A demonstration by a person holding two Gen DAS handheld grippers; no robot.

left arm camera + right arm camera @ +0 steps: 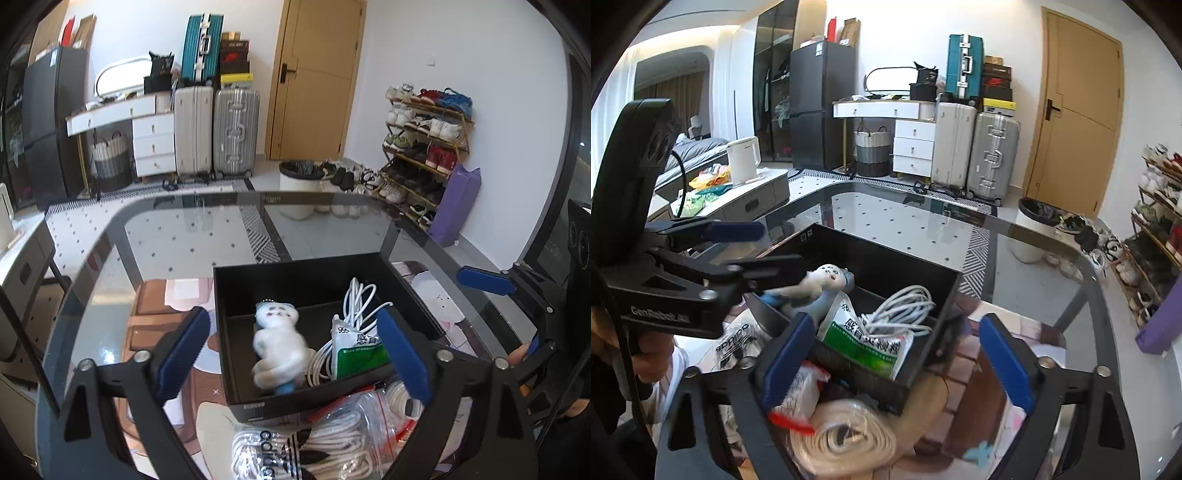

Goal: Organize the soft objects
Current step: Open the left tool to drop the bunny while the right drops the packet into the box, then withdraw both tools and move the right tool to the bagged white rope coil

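While the left gripper (293, 354) stands with its blue pads wide apart over the near edge of the black box (236, 325), nothing is pressed between them. Seen from the left wrist, a white plush toy (277, 343) lies inside the box, blurred, its long axis running from the head at the far end, with dotted face and pale blue trim, to a blue tip nearest the camera. Beside it on the right lie a coiled white cable (354, 306) and a green-and-white packet (356, 350) standing against the cable. Nearer than the box, on the glass table (166, 229), a clear bag of white rope (325, 439) lies partly under the gripper. The right gripper (517, 314) shows at the right edge, a fingertip on its handle.

From the right wrist, the right gripper (901, 358) is likewise spread open, empty, straddling the box's near corner (897, 384). The toy (820, 284) lies tilted here, head up toward the right, body slanting down left against the box wall, close to the left gripper (768, 251), whose pads are also apart. The packet (871, 339) leans over the near wall, the cable (905, 306) behind it. A flat coil of cream strap (846, 435) lies blurred between the right pads, below them.
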